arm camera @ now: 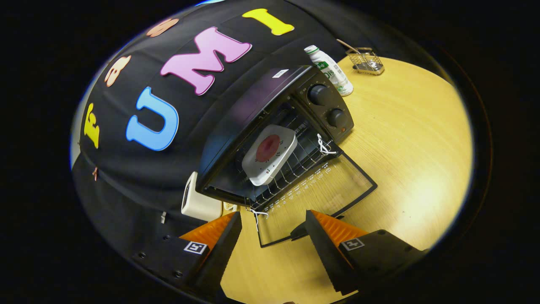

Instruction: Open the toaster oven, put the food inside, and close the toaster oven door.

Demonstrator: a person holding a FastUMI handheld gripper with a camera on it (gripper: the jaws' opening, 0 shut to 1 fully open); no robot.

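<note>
A black toaster oven stands on the wooden table with its glass door folded down flat toward me. Inside, on the wire rack, rests a white square plate carrying a round dark red piece of food. My gripper is open, with nothing between its fingers. The fingertips hover over the door's front edge, where the door handle shows between them. The view is tilted.
Two knobs sit on the oven's control panel. Behind the oven stand a white bottle with a green label and a small wire basket. A cream-coloured box sits beside the oven, against the black cloth wall.
</note>
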